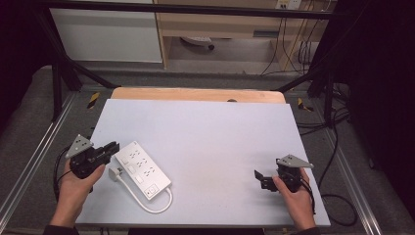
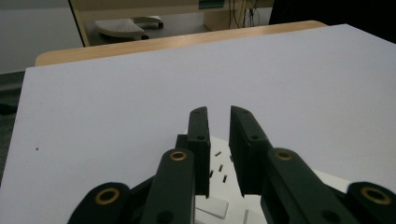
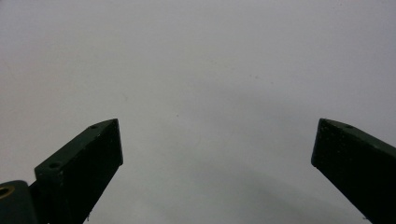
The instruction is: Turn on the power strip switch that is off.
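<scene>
A white power strip (image 1: pixel 143 169) lies at an angle on the left of the white tabletop (image 1: pixel 210 132). Its cord (image 1: pixel 159 206) loops round to a white plug (image 1: pixel 115 174) lying beside it. My left gripper (image 1: pixel 113 147) is held at the strip's far-left end. In the left gripper view, the left gripper (image 2: pixel 218 112) has its jaws almost together with only a narrow gap and nothing between them, and the strip's sockets (image 2: pixel 212 205) are just beneath. My right gripper (image 1: pixel 259 180) rests at the right front of the table. The right gripper (image 3: pixel 218 125) has its jaws wide apart over bare tabletop.
A wooden edge (image 1: pixel 195 94) runs behind the white top. Beyond it are a white cabinet (image 1: pixel 105 34), wooden shelving (image 1: pixel 220 29) and hanging cables (image 1: pixel 293 44). A black frame (image 1: pixel 58 78) and metal rails (image 1: pixel 29 161) flank the table, with cables (image 1: pixel 337 196) on the floor at right.
</scene>
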A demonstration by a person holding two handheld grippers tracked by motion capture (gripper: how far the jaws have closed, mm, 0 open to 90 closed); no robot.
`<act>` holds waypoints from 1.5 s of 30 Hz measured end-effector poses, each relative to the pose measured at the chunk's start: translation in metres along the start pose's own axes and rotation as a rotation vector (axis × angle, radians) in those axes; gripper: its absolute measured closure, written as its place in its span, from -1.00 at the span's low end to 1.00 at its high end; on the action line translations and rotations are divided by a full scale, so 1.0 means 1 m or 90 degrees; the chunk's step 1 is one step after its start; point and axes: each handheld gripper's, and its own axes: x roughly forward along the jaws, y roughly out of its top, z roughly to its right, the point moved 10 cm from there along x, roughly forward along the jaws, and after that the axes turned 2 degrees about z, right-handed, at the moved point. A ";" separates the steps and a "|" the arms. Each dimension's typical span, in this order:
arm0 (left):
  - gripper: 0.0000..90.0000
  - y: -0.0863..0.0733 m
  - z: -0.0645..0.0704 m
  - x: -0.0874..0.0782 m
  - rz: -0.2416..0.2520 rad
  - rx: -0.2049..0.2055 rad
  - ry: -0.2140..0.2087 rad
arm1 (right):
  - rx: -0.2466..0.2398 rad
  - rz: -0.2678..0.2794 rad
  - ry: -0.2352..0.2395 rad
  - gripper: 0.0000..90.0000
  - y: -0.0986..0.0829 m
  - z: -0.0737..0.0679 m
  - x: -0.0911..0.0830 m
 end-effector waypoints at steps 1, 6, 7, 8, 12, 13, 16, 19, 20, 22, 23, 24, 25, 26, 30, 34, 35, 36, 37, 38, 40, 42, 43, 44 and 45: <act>0.79 0.000 0.000 0.000 0.000 0.000 0.000 | 0.000 0.000 0.000 -0.95 0.000 0.000 0.000; 0.88 -0.006 -0.001 0.003 -0.016 0.003 -0.003 | -0.001 0.000 0.000 -0.95 0.000 0.000 0.000; 0.89 -0.007 -0.001 0.003 -0.020 0.002 -0.004 | -0.001 0.000 0.000 -0.95 0.000 0.000 0.000; 0.89 -0.008 -0.001 0.004 -0.021 0.002 -0.006 | -0.001 0.000 0.000 -0.95 0.000 0.000 0.000; 0.95 -0.013 -0.001 0.006 -0.037 0.005 -0.010 | 0.000 -0.002 0.001 -0.95 0.000 0.000 0.000; 0.96 -0.015 -0.002 0.006 -0.040 0.004 -0.011 | 0.003 -0.002 0.002 -0.95 0.000 -0.001 0.000; 0.97 -0.019 -0.002 0.008 -0.051 0.003 -0.014 | 0.003 -0.002 0.002 -0.95 0.000 -0.001 0.000; 0.97 -0.022 0.000 0.010 -0.063 0.005 -0.018 | 0.001 -0.004 0.003 -0.95 -0.001 -0.001 0.001; 0.97 -0.024 -0.001 0.010 -0.067 0.009 -0.017 | 0.001 -0.004 0.003 -0.95 -0.001 -0.001 0.001; 0.98 -0.026 -0.001 0.011 -0.073 0.009 -0.019 | 0.001 -0.005 0.002 -0.95 -0.001 -0.001 0.001; 0.98 -0.027 0.000 0.012 -0.075 0.008 -0.021 | 0.001 -0.005 0.002 -0.95 -0.001 -0.001 0.001; 0.98 -0.027 -0.001 0.012 -0.078 0.010 -0.021 | 0.000 -0.005 0.002 -0.95 -0.001 -0.001 0.001; 0.98 -0.028 -0.001 0.012 -0.081 0.009 -0.023 | 0.000 -0.006 0.002 -0.95 -0.001 -0.001 0.001; 0.99 -0.029 0.000 0.012 -0.082 0.008 -0.024 | 0.000 -0.005 0.002 -0.95 -0.001 -0.001 0.001; 1.00 -0.032 0.000 0.012 -0.090 0.006 -0.033 | -0.002 -0.006 0.001 -0.95 -0.001 0.000 0.001; 1.00 -0.037 -0.001 0.013 -0.102 0.008 -0.034 | -0.001 -0.006 0.001 -0.95 -0.001 0.000 0.001; 1.00 -0.038 -0.001 0.014 -0.105 0.008 -0.035 | -0.001 -0.006 0.001 -0.95 -0.001 0.000 0.001; 1.00 -0.039 -0.001 0.014 -0.110 0.009 -0.036 | -0.001 -0.006 0.001 -0.95 -0.001 0.000 0.001; 1.00 -0.040 0.000 0.015 -0.112 0.010 -0.037 | -0.001 -0.006 0.001 -0.95 -0.001 0.000 0.001; 1.00 -0.041 0.000 0.016 -0.117 0.012 -0.039 | -0.002 -0.007 0.001 -0.95 -0.001 0.000 0.001; 1.00 -0.043 0.001 0.017 -0.123 0.016 -0.039 | -0.002 -0.007 0.001 -0.95 -0.001 0.000 0.001; 1.00 -0.045 0.002 0.019 -0.128 0.018 -0.043 | -0.001 -0.007 0.000 -0.95 -0.001 0.000 0.001; 1.00 -0.046 0.003 0.019 -0.130 0.018 -0.044 | -0.002 -0.007 -0.001 -0.95 -0.002 0.000 0.001; 1.00 -0.047 0.003 0.020 -0.133 0.019 -0.045 | -0.002 -0.008 -0.001 -0.95 -0.002 0.000 0.001; 1.00 -0.047 0.004 0.020 -0.134 0.017 -0.047 | -0.002 -0.008 -0.001 -0.95 -0.002 0.000 0.001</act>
